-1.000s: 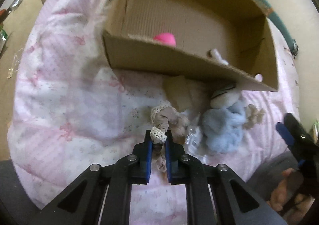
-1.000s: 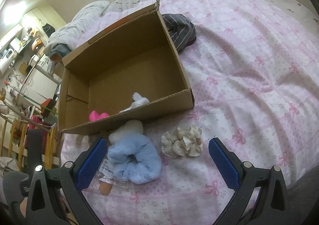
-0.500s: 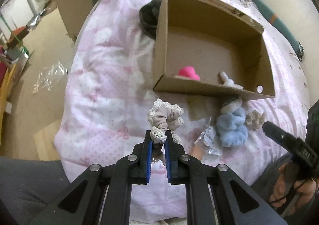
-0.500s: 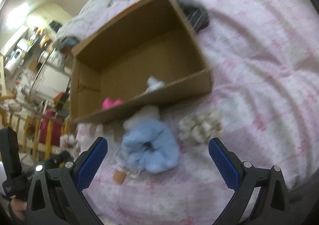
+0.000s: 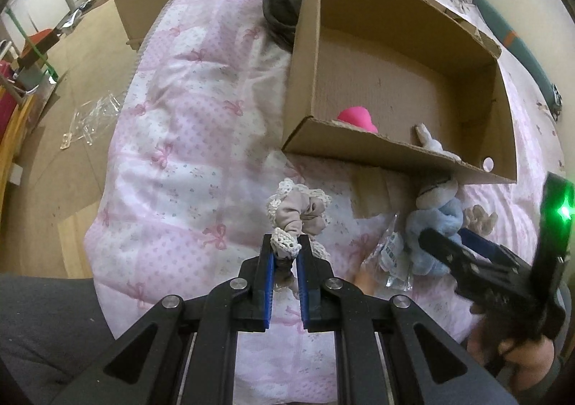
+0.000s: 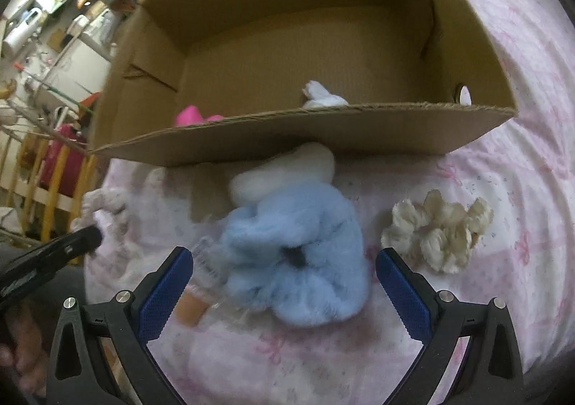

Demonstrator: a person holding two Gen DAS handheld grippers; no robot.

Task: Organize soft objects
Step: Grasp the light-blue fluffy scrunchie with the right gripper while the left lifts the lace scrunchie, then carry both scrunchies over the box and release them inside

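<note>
My left gripper (image 5: 285, 250) is shut on a beige lace-trimmed scrunchie (image 5: 300, 212), held above the pink quilt in front of the cardboard box (image 5: 359, 150). My right gripper (image 6: 284, 261) is open, its blue pads (image 6: 402, 291) on either side of a fluffy blue scrunchie (image 6: 298, 250) that lies on the quilt. A cream ruffled scrunchie (image 6: 436, 229) lies to the right of it. A white plush piece (image 6: 287, 171) rests against the box front. Inside the box (image 6: 298, 139) lie a pink soft item (image 5: 357, 117) and a white soft item (image 6: 321, 97).
A clear plastic packet (image 5: 390, 259) with an orange piece (image 6: 192, 306) lies left of the blue scrunchie. A dark garment (image 5: 284, 13) sits behind the box's left corner. The bed edge drops to a wooden floor (image 5: 54, 139) on the left, with furniture beyond.
My left gripper lifted the beige scrunchie off the quilt and pulled back from the box. My right gripper came down and closer over the blue scrunchie.
</note>
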